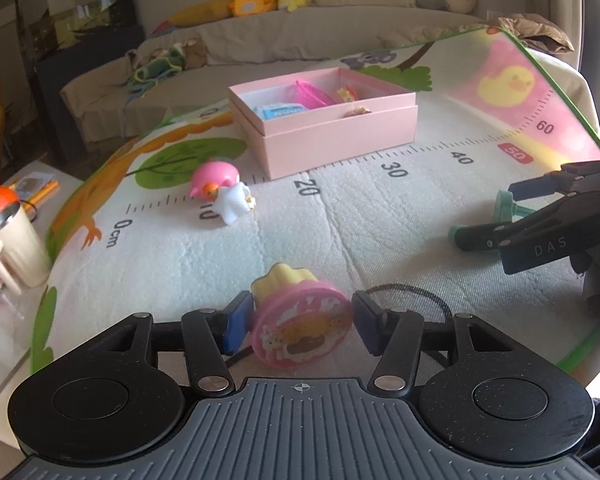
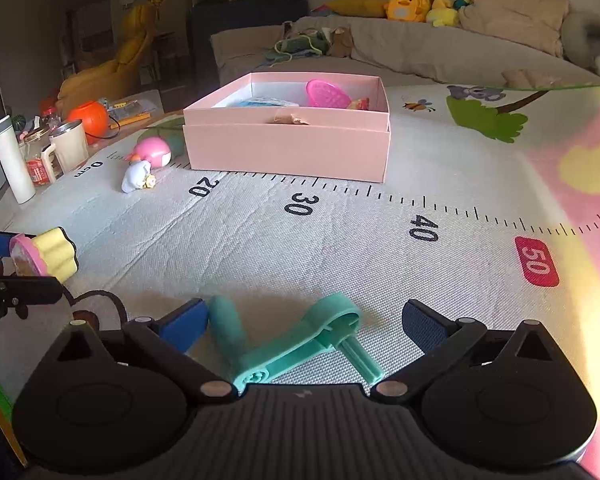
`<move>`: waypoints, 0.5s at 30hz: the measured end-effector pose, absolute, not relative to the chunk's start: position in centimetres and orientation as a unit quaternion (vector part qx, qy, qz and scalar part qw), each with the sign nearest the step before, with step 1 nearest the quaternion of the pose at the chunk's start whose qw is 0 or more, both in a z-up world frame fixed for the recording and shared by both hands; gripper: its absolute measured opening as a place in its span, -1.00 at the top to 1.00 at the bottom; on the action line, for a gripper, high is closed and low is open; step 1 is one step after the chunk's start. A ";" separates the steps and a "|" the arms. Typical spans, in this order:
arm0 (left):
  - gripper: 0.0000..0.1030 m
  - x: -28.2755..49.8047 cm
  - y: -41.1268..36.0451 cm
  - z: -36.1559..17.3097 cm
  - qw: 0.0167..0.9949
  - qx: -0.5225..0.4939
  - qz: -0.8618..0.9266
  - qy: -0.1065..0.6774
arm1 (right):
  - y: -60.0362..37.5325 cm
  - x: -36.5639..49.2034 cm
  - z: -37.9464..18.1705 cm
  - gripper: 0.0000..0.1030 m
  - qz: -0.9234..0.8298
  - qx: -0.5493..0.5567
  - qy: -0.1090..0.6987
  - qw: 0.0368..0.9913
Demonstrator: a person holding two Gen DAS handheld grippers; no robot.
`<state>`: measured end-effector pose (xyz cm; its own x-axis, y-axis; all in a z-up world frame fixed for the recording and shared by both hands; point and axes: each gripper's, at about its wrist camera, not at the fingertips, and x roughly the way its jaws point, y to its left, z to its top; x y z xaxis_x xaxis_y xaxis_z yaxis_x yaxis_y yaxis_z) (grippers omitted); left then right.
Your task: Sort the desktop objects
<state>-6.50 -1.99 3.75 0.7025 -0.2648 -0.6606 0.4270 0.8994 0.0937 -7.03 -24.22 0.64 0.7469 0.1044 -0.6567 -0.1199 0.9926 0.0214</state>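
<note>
Far left, off the play mat (image 1: 380, 240): cream tumbler (image 1: 18, 248) with an orange-lidded container behind it. On the mat near the printed 10 mark lies a pink-and-white figurine (image 1: 222, 192), tipped on its side, apart from the pink box (image 1: 332, 136). The box sits behind the ruler print between 20 and 30; inside it a pink ridged piece (image 1: 312, 94) and a blue packet (image 1: 278, 111) are visible.

Left gripper (image 1: 296, 322): blue pads either side of a pink-rimmed round toy with a yellow scalloped body (image 1: 300, 320); left pad touches it, a narrow gap shows at the right pad, so a firm pinch cannot be confirmed.

Right gripper (image 2: 306, 326): fingers spread wide, straddling a teal plastic clip (image 2: 296, 344) lying on the mat; left pad (image 2: 186, 330) is just beside the clip's handle, right pad is clear of it.
</note>
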 end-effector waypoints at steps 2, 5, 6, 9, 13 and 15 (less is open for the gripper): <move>-0.15 -6.3 -1.8 4.2 0.918 0.117 -0.185 0.330 | -24.2 -7.0 0.6 -1.00 0.057 -0.011 0.354 0.933; -0.10 -6.0 -1.6 4.5 0.922 0.116 -0.180 0.321 | -24.2 -7.0 0.5 -1.00 0.055 -0.012 0.353 0.934; -0.06 -5.9 -1.5 4.6 0.924 0.117 -0.176 0.319 | -24.1 -7.0 0.5 -1.00 0.055 -0.012 0.353 0.934; -0.07 -5.5 -0.8 4.9 0.928 0.110 -0.161 0.317 | -24.2 -7.1 0.5 -1.00 0.052 -0.012 0.353 0.934; -0.46 -6.2 0.2 5.3 0.925 0.101 -0.166 0.326 | -24.1 -7.1 0.5 -1.00 0.048 -0.012 0.353 0.934; -0.62 -6.8 0.2 4.6 0.918 0.100 -0.168 0.344 | -24.1 -7.1 0.5 -1.00 0.047 -0.014 0.353 0.934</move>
<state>-6.78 0.20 4.56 0.7064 -0.2397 -0.6660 0.3777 0.9234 0.0683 -7.10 -24.07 0.53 0.7460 0.0775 -0.6615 -0.0974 0.9952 0.0068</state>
